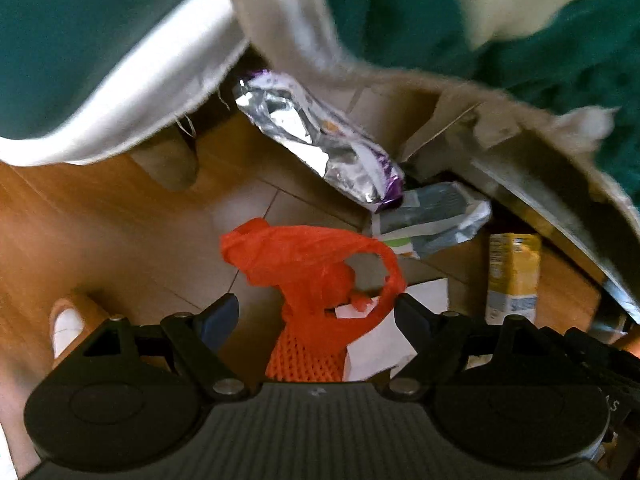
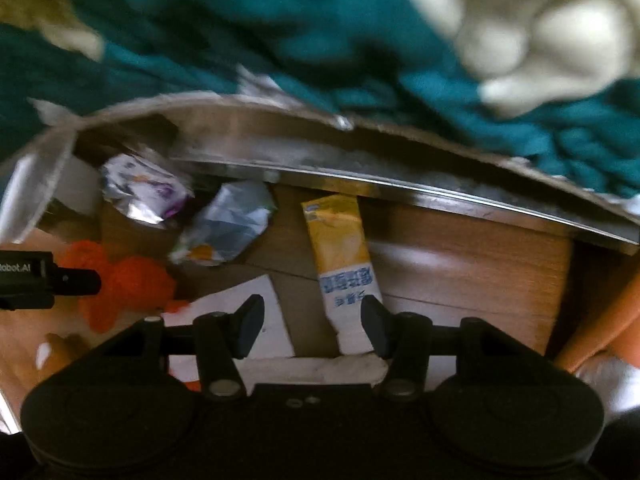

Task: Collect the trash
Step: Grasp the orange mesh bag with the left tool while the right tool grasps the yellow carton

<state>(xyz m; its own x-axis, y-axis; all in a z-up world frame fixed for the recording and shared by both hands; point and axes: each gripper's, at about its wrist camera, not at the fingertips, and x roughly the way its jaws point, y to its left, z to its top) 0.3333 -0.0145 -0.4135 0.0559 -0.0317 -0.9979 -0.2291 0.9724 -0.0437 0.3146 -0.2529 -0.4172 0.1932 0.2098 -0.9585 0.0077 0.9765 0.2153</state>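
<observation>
Nearest the left wrist camera, the left hand-held gripper has its fingers spread wide, with an orange net bag lying between them; neither pad visibly touches it. Under the bag lies a white sheet of paper on the wooden floor.

The right hand-held gripper is also spread apart. A yellow carton lies on the floor with its white end just beside the right finger, not pinched.

Farther out, a grey crumpled wrapper lies beside the carton, and a silver and purple foil wrapper lies beyond it, near a metal strip along the floor's far edge. Behind that lies blurred teal fabric with cream patches.
</observation>
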